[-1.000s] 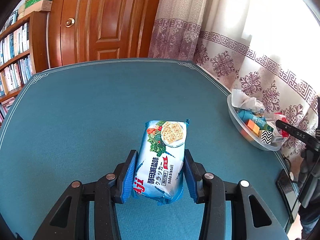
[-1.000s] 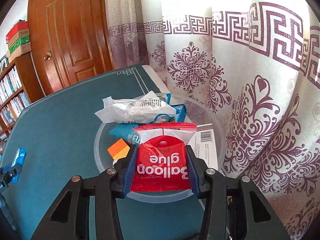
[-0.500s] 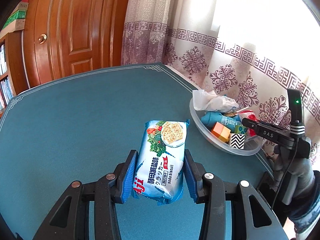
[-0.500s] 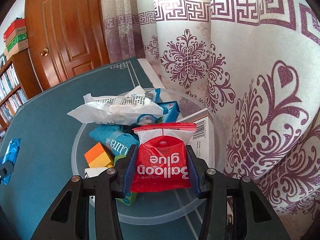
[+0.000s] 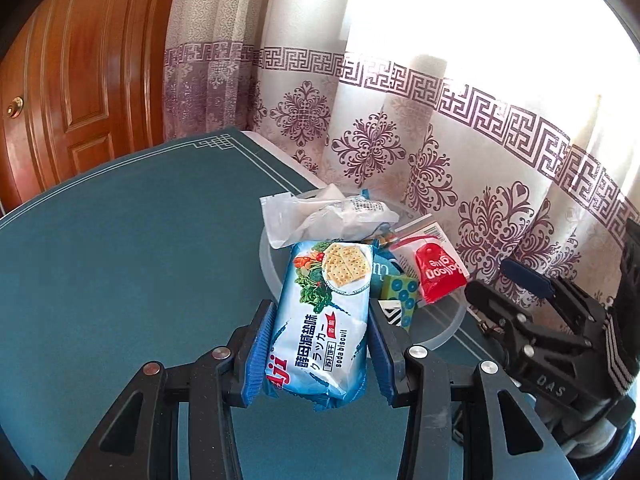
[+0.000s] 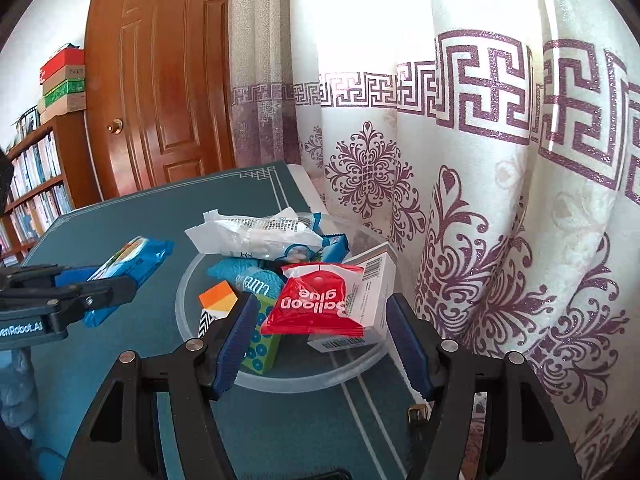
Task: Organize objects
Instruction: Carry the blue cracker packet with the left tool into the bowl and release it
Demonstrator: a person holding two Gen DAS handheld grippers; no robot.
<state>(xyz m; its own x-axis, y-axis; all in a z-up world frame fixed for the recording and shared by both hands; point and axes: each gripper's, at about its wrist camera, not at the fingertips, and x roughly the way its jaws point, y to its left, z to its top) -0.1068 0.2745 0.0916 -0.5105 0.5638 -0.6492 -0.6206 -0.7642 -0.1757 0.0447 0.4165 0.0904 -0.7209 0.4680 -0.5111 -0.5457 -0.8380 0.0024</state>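
Observation:
My left gripper [image 5: 320, 316] is shut on a blue soda biscuit pack [image 5: 332, 272], held above the teal table at the near left rim of the clear plastic bowl [image 5: 448, 332]. My right gripper [image 6: 320, 308] hovers at the bowl's [image 6: 304, 384] near edge, and its jaws are opening. The red Balloon glue packet [image 6: 316, 300] lies loose in the bowl between the spread pads, touched by neither, resting on a white box [image 6: 370, 280]. From the right wrist view, the left gripper [image 6: 100, 280] and its pack [image 6: 136, 256] sit just left of the bowl.
The bowl also holds a white wrapper [image 6: 256, 232], a teal pouch [image 6: 256, 280], an orange block [image 6: 218, 300] and a green dotted block [image 6: 262, 350]. A patterned curtain [image 6: 480, 200] hangs right behind the bowl. A wooden door [image 6: 160, 100] and bookshelf [image 6: 36, 184] stand beyond the table.
The left gripper carried the biscuit pack right, up to the bowl. The right gripper's jaws spread and let go of the red packet, which now lies in the bowl.

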